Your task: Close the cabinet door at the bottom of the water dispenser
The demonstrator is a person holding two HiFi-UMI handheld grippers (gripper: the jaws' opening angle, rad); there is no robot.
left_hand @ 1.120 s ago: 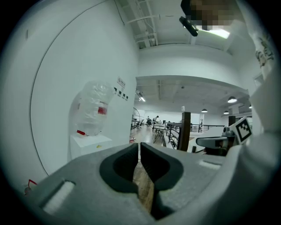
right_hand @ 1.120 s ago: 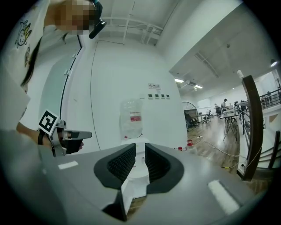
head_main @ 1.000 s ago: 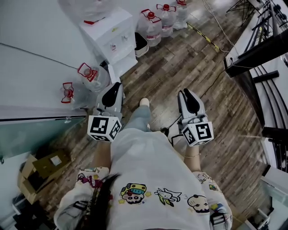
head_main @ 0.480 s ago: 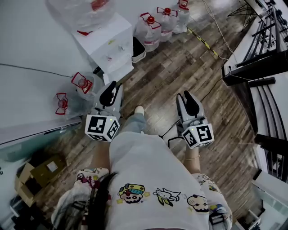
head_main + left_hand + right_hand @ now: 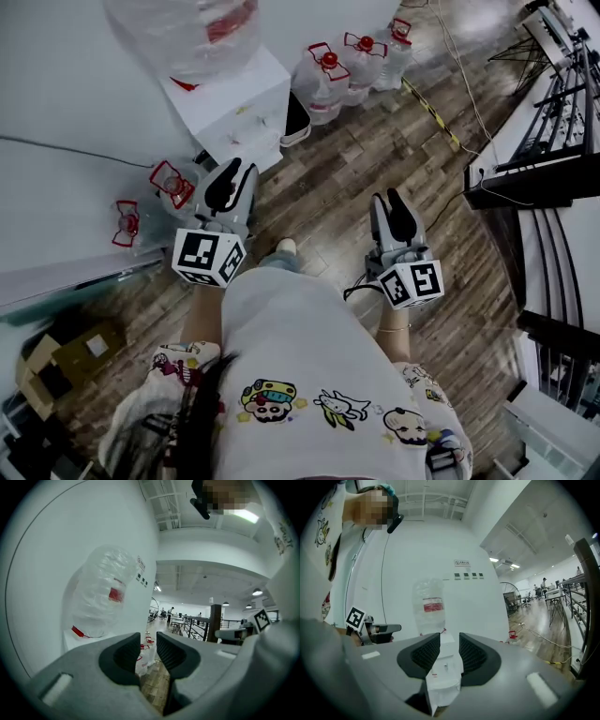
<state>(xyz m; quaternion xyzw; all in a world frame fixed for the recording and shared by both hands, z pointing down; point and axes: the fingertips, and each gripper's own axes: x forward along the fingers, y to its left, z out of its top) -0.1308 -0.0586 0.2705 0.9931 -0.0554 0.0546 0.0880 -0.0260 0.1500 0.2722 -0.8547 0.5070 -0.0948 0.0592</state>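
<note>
The white water dispenser (image 5: 246, 111) stands against the wall with a clear bottle (image 5: 192, 28) on top. My left gripper (image 5: 232, 174) hovers just short of its lower front. The jaws have just been opening and now stand slightly apart with nothing between them. My right gripper (image 5: 386, 199) is over the wooden floor to the right. Its jaws have also just been opening and are now wide, holding nothing. The right gripper view frames the dispenser (image 5: 443, 663) between the right gripper (image 5: 450, 637) jaws. The left gripper view has the bottle (image 5: 105, 592) beyond the left gripper (image 5: 148, 637). The cabinet door is hidden in every view.
Several water jugs (image 5: 325, 67) and a dark bin (image 5: 296, 118) stand right of the dispenser. Two red-handled jugs (image 5: 172, 182) sit to its left. A cardboard box (image 5: 58, 361) lies at lower left, a railing (image 5: 553, 103) runs along the right, and a cable (image 5: 441, 42) crosses the floor.
The person has stepped forward. Both grippers have moved closer to the dispenser, the left one now near its lower front. Both pairs of jaws stand wider apart.
</note>
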